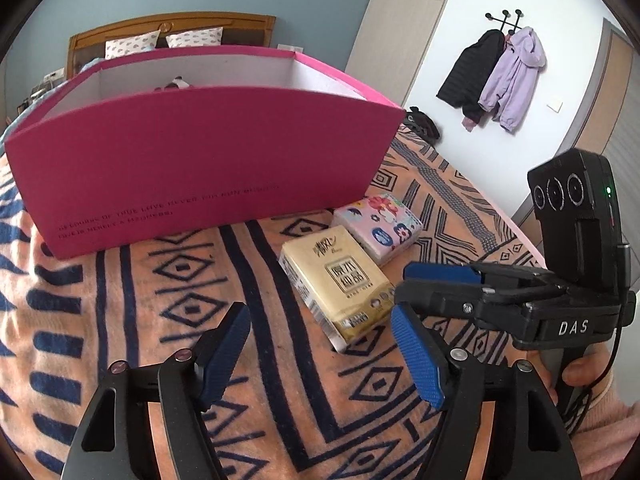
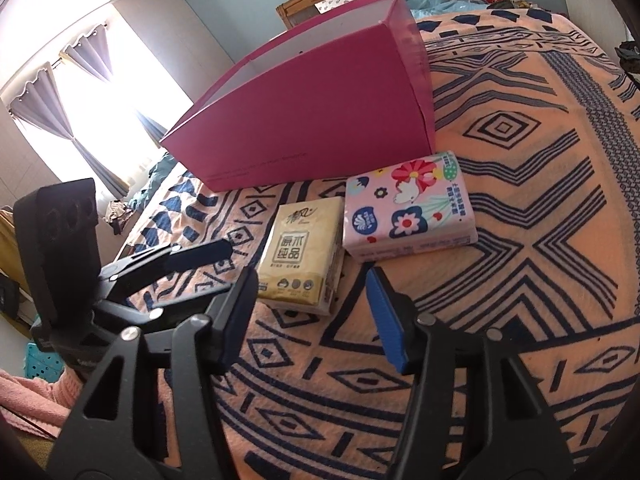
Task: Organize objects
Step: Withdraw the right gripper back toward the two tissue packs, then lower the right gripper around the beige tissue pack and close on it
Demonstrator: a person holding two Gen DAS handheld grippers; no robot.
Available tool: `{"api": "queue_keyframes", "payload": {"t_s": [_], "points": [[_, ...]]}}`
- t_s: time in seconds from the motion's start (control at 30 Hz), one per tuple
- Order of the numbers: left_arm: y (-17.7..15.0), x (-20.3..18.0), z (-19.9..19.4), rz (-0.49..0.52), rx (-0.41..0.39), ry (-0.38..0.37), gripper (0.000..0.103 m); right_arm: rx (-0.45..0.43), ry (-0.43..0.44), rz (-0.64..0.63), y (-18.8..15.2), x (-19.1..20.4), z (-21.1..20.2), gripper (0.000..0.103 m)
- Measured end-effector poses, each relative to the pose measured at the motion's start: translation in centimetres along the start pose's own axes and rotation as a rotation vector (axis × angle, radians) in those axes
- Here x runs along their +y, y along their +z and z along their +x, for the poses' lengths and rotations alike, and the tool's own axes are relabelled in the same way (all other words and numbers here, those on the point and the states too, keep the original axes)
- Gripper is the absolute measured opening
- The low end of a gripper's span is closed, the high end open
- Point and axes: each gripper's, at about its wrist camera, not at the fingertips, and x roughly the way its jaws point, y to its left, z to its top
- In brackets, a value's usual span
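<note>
Bedroom light is falling across a bed covered with an orange patterned blanket, where a pink box is standing open. Something small is already sitting inside it, too hidden to name. Two tissue packs are lying just in front of the box, touching each other: a yellow pack and a flowered pack. Both are waiting to be put away, so most of the work seems left. The left gripper and right gripper are hovering nearby, jaws parted and grasping nothing.

Both wrist views look down, close, toward the pink box: left from its left-front, right from its right-front.
</note>
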Motion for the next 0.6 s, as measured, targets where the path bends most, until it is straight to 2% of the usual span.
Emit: {"api": "queue_keyframes", "payload": {"t_s": [0.1,0.2,0.43,0.6], "points": [[0.9,0.3,0.1,0.035,0.004,-0.008,0.074,0.004,-0.001,0.004,-0.3,-0.1,0.0,0.054],[2.0,0.7,0.4,0.071,0.014,-0.012,0.073,0.009,0.005,0.01,-0.7,-0.1,-0.2,0.048],[4.4,0.7,1.7,0.127,0.045,-0.091,0.073,0.046,0.058,0.024,-2.1,0.1,-0.1,0.039],[5.6,1.4,3.6,0.105,0.088,-0.158,0.073,0.052,0.074,0.038,-2.2,0.0,0.4,0.036]]}}
